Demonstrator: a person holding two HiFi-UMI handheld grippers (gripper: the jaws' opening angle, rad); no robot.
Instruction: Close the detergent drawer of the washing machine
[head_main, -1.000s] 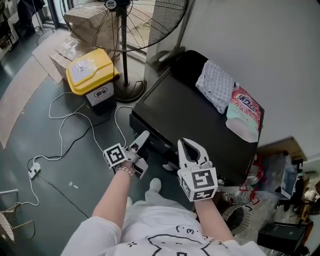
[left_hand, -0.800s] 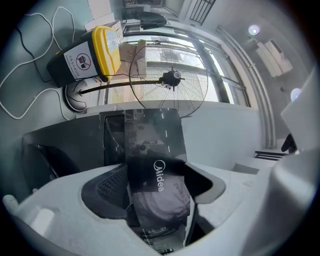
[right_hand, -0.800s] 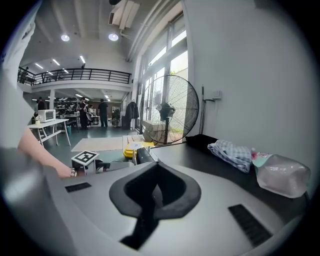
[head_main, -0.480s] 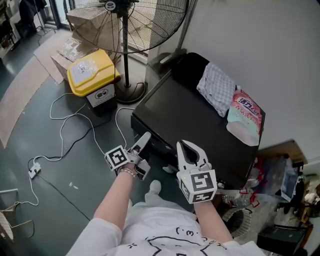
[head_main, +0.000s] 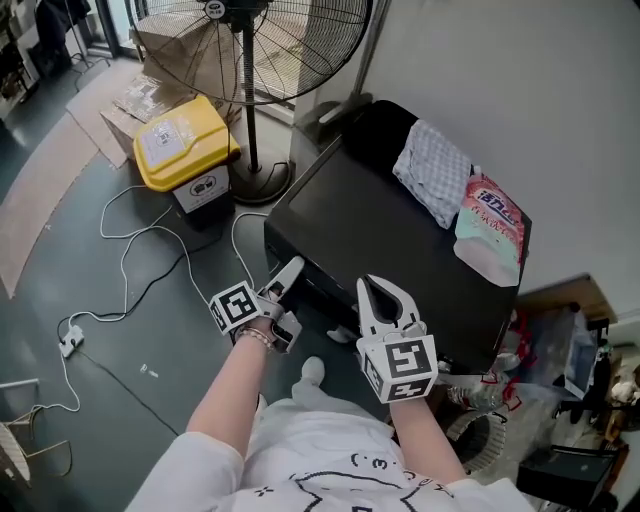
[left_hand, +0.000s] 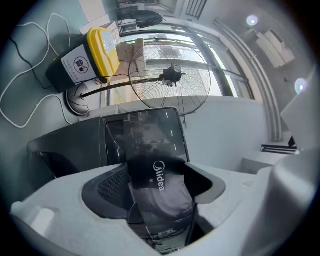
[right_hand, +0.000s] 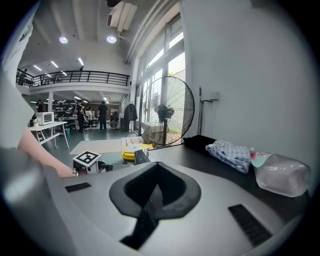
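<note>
The black washing machine (head_main: 390, 240) stands against the wall. Its detergent drawer (head_main: 318, 292) sticks out a little from the front left. My left gripper (head_main: 288, 272) is at the drawer. In the left gripper view the glossy drawer front (left_hand: 159, 175), printed "Midea", sits between the jaws of the left gripper (left_hand: 160, 200), which close on it. My right gripper (head_main: 380, 290) hovers over the machine's front edge, to the right of the drawer. In its own view the right gripper (right_hand: 155, 192) is shut and holds nothing.
A checked cloth (head_main: 432, 172) and a pink detergent pouch (head_main: 490, 232) lie on the machine's top by the wall. A standing fan (head_main: 250, 40) and a yellow-lidded bin (head_main: 180, 140) are at the left. White cables (head_main: 130, 260) trail over the floor.
My left gripper has edged slightly toward the machine's front. The right gripper has barely moved.
</note>
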